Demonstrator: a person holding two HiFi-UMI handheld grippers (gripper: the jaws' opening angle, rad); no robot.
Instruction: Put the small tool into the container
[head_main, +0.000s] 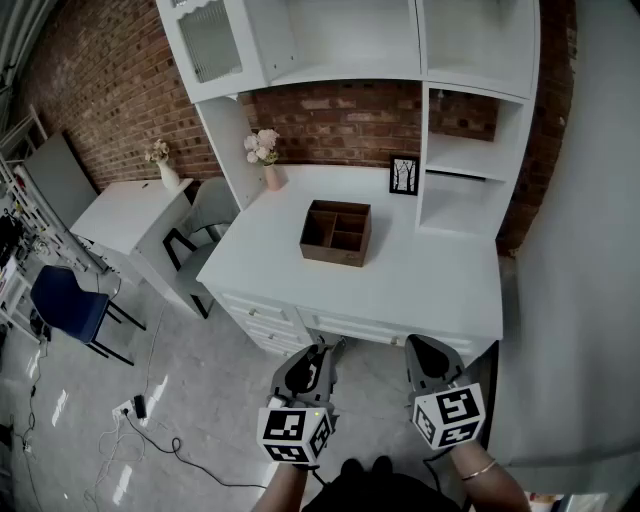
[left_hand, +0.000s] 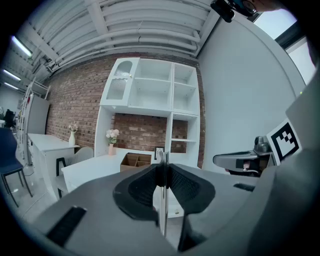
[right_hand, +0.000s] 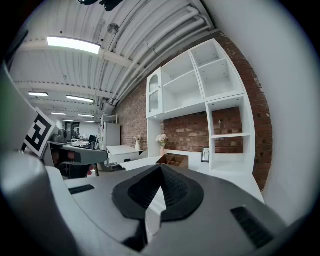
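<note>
A brown wooden box (head_main: 335, 232) with compartments stands in the middle of the white desk (head_main: 430, 290). Both grippers hang in front of the desk, below its front edge. My left gripper (head_main: 312, 366) is shut on a thin flat metal tool (left_hand: 161, 200), which stands on edge between the black pads and pokes a little past their tips. The left gripper (left_hand: 162, 162) points at the box (left_hand: 135, 160) some way ahead. My right gripper (head_main: 424, 358) is shut with nothing in it, its pads meeting at the tip (right_hand: 161, 167). It faces the box (right_hand: 172, 160) too.
A framed picture (head_main: 404, 174) and a vase of flowers (head_main: 266, 150) stand at the back of the desk, under white shelving (head_main: 470, 150). A grey chair (head_main: 205, 215), a second white table (head_main: 125, 215) and a blue chair (head_main: 65, 305) stand to the left. Cables (head_main: 140, 410) lie on the floor.
</note>
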